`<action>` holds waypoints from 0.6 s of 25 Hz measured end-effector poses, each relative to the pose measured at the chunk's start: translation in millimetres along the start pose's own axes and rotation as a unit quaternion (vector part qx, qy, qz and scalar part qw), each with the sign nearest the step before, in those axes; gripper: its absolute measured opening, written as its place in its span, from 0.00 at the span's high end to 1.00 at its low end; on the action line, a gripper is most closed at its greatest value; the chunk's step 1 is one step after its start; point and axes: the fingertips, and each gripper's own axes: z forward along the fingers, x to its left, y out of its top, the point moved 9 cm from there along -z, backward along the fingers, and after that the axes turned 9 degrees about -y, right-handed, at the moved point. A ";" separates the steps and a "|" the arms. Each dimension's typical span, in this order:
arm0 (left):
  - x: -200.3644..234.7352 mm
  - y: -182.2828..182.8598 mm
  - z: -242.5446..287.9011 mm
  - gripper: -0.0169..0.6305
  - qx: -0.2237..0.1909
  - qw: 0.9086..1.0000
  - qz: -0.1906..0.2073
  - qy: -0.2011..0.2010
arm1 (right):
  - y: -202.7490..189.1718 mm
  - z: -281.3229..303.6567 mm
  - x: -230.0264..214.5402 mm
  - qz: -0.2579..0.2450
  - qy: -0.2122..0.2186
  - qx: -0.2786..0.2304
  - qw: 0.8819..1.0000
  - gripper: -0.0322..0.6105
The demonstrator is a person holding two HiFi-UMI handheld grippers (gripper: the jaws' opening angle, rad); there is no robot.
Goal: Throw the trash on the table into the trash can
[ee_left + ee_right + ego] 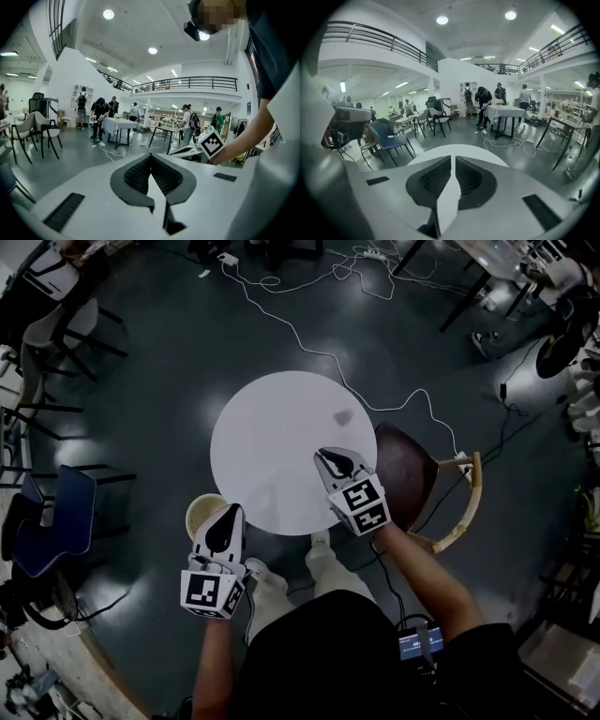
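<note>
The round white table shows no loose trash, only a small grey smudge near its right side. A pale round trash can stands on the floor at the table's near-left edge. My left gripper hovers just beside the can's rim, jaws shut and empty. My right gripper is over the table's near-right part, also shut with nothing in it. The tabletop lies just past its jaws.
A brown wooden-armed chair stands tight against the table's right side. A blue chair sits to the left. A white cable runs across the floor behind the table. More chairs and tables ring the room's edges, with people standing far off.
</note>
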 end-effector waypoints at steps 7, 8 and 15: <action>-22.2 -15.7 38.6 0.95 0.019 1.000 -0.013 0.012 | -38.7 34.2 -76.1 0.003 -0.021 0.034 0.999 0.72; -23.7 -17.8 43.2 0.95 0.019 1.000 -0.014 0.012 | -44.8 41.8 -86.1 0.001 -0.028 0.038 0.999 0.71; -27.9 -41.1 75.8 0.95 0.043 0.999 -0.020 0.016 | -76.2 91.6 -143.8 0.006 -0.072 0.063 0.995 0.61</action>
